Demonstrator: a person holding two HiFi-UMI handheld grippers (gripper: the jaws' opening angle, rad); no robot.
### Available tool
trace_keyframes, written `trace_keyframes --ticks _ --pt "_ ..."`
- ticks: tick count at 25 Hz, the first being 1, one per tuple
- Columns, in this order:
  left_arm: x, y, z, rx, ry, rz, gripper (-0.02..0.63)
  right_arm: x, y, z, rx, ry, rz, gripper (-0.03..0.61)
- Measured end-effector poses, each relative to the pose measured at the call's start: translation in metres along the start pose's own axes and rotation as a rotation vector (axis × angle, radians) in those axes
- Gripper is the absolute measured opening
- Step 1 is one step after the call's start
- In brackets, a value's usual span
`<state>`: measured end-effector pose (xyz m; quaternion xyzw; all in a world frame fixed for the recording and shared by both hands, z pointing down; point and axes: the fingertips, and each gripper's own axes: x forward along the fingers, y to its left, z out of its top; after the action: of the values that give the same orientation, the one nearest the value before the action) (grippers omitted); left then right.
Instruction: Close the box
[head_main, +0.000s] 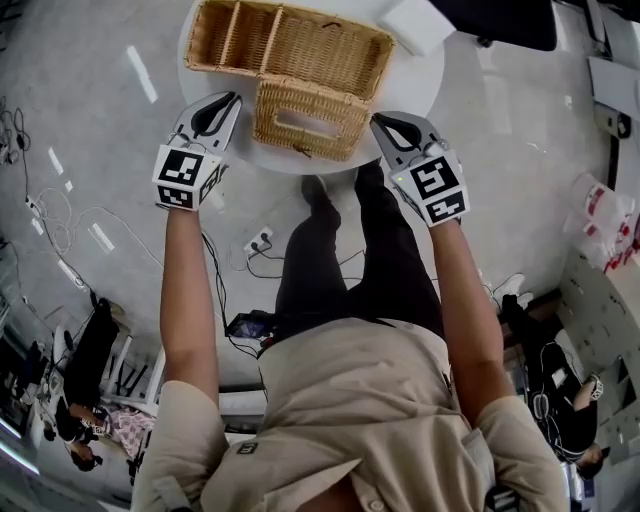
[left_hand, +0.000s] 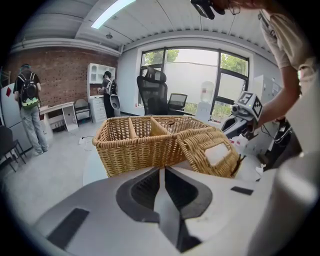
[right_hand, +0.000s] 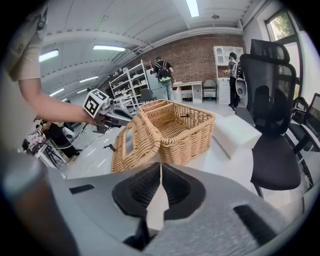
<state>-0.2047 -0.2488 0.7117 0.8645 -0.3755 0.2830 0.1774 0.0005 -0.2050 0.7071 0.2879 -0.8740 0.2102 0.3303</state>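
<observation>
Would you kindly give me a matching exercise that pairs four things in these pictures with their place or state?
Things:
1. wicker box
2. lid
3. white block
4. left claw

Places or states:
A. shut, holding nothing
B. open on top, dividers inside
C. on the table, by the box's far right corner
D. leaning against the box's near side

Pairs: 1-B, 2-D, 3-C, 4-A

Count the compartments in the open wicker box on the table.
3: two narrow ones side by side at the wicker box's left end in the head view, one wide one right of them, behind the hanging lid.
</observation>
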Motion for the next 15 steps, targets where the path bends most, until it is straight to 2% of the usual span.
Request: trace_keyframes --ticks 7,15 --pt "0.010 -0.002 -0.011 -0.002 0.011 -0.018 0.032 0.011 0.017 -0.009 -0.016 -0.012 0.072 0.002" --pt "0.015 -0.018 -0.013 -0.004 -0.018 -0.089 0.032 0.008 0.023 -0.009 -0.003 -0.056 0.112 -0.005"
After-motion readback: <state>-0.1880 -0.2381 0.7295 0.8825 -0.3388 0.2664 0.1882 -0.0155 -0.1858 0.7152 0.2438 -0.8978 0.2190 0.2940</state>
